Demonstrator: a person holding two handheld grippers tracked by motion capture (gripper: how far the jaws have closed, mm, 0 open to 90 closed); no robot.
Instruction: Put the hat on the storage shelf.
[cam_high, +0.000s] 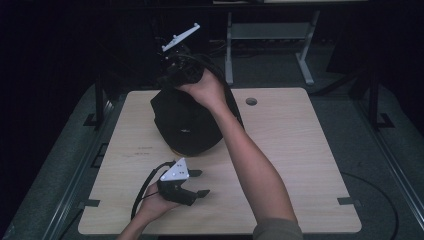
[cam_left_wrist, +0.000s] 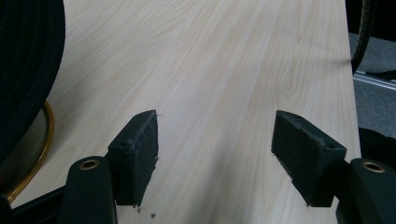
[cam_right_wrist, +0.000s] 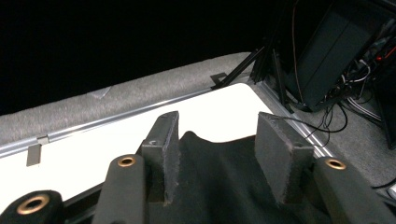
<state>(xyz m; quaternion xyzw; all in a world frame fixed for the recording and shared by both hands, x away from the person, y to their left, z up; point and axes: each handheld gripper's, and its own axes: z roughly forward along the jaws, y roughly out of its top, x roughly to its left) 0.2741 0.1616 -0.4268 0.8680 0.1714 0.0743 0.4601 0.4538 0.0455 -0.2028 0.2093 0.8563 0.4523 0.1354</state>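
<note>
A black cloth cover (cam_high: 185, 122) lies draped over a round thing with a gold rim (cam_high: 181, 150) at the back middle of the wooden table (cam_high: 295, 150). My right gripper (cam_high: 169, 82) reaches over the cover's far top, the hand resting on the cloth. In the right gripper view its jaws (cam_right_wrist: 219, 149) stand apart, with a fold of the black cloth (cam_right_wrist: 219, 182) rising loose between them; the pads do not press on it. My left gripper (cam_high: 200, 183) is held low near the front edge, open, with bare wood between its pads (cam_left_wrist: 135, 154). The cover (cam_left_wrist: 23, 70) and gold rim (cam_left_wrist: 45, 135) show at its left.
A round cable hole (cam_high: 251, 101) sits in the table behind the cover, to the right. A grey metal frame (cam_high: 305, 60) stands on the floor beyond the table. A dark box with cables (cam_right_wrist: 327, 56) lies off the far corner.
</note>
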